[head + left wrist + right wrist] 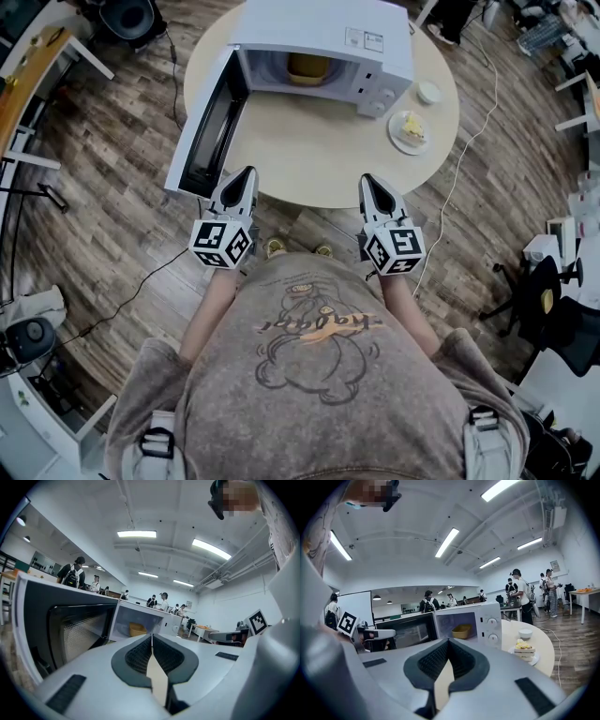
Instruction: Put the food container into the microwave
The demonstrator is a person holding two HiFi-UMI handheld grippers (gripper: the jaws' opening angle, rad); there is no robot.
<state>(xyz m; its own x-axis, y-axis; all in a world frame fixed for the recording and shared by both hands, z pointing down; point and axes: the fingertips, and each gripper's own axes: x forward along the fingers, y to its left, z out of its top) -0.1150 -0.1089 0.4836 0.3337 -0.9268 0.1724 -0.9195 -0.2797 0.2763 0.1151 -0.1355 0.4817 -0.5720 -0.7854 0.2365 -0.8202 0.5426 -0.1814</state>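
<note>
Microwave (309, 28), label (364, 39) illegible, container (307, 67) inside

Left hand-held gripper (247, 172), right hand-held gripper (367, 179): closed

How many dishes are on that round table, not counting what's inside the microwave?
2. A plate with cake sits right of the microwave; a small white bowl stands just beyond it. Others could be hidden behind the microwave.

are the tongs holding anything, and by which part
Nothing held: left tongs and right tongs are shut and empty; the yellow container sits inside the microwave.
</note>
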